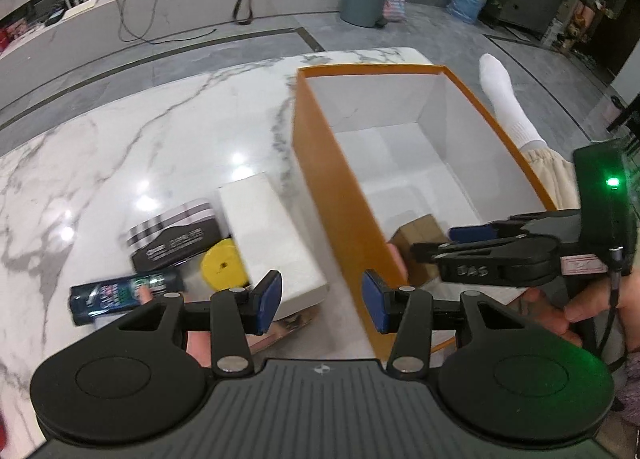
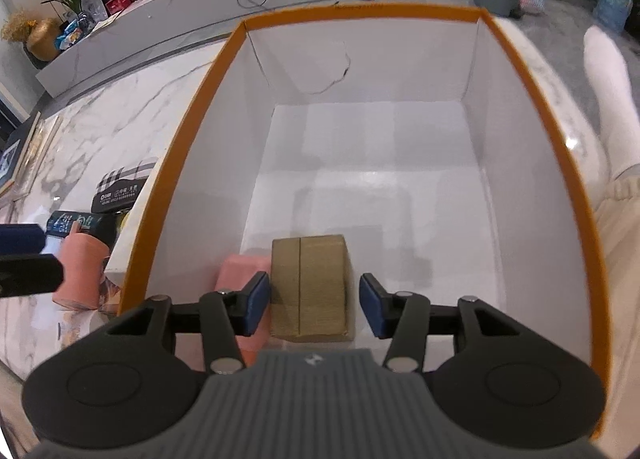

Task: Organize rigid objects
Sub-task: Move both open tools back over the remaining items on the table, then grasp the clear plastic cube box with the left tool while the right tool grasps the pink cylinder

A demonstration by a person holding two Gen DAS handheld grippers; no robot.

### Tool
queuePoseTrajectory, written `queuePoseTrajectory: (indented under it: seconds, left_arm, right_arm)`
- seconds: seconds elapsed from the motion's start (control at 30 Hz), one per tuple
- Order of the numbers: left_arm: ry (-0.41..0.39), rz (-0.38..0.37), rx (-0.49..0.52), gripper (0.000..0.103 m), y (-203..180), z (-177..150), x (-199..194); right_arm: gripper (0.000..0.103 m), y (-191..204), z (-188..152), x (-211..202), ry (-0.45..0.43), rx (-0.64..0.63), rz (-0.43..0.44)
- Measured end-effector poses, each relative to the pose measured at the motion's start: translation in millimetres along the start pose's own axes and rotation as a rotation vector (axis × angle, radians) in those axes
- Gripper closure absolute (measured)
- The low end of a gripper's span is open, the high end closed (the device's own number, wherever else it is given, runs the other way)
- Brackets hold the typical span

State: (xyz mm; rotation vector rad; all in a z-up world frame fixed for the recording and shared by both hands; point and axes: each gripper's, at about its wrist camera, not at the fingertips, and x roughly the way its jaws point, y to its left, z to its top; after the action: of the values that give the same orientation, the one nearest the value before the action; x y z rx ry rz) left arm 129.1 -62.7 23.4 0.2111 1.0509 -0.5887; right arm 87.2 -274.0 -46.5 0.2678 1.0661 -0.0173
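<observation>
A big orange box (image 2: 360,9) with white inner walls stands on the marble table (image 1: 120,147). Near its close end, a brown cardboard carton (image 2: 308,287) rests on the floor beside a pink block (image 2: 240,275). My right gripper (image 2: 315,309) hangs over the carton. Its jaws straddle the carton, and a gap shows at the right pad, so it is open. My left gripper (image 1: 322,305) is open and empty, above a white box (image 1: 272,243) just left of the orange wall (image 1: 340,195). The right gripper (image 1: 436,243) reaches into the box from the right.
Left of the white box lie a yellow disc (image 1: 222,265), a black carton with a plaid top (image 1: 176,235) and a dark printed packet (image 1: 124,293). A pink cylinder (image 2: 80,271) stands nearby. A person's leg in a white sock (image 1: 504,99) is right of the box.
</observation>
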Motion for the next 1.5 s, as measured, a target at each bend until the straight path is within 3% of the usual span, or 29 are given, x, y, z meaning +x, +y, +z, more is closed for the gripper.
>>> queuePoseTrajectory:
  seconds: [0.13,0.3,0.43,0.77,0.93,1.1,1.5]
  left_arm:
    - [-0.014,0.03,-0.015,0.048,18.6,-7.9,-13.4]
    - [-0.019,0.079,-0.057,0.048,46.0,-20.3,-26.4]
    - [-0.02,0.106,-0.117,0.048,69.2,-31.4,-29.1]
    - [0.014,0.163,-0.185,0.037,130.3,-59.6,-13.9]
    - [0.017,0.14,-0.23,0.034,157.0,-70.6,-0.8]
    - [0.01,0.086,-0.246,0.029,168.1,-72.6,10.0]
    - [0.09,0.088,-0.214,0.031,173.4,-63.5,48.1]
  right_arm:
    - [0.052,10.2,1.7,-21.0,-0.067,-0.037,-0.01]
    - [0.052,45.8,2.6,-53.4,-0.183,-0.137,0.073]
    - [0.052,83.1,0.2,-60.1,-0.211,-0.23,0.154]
    - [0.053,163.9,-14.8,-11.4,-0.082,-0.351,0.254]
    - [0.048,198.1,-21.1,20.3,-0.014,-0.396,0.268]
    - [0.045,214.2,-23.2,43.6,0.029,-0.416,0.24]
    - [0.042,224.9,-19.9,68.0,0.052,-0.441,0.229]
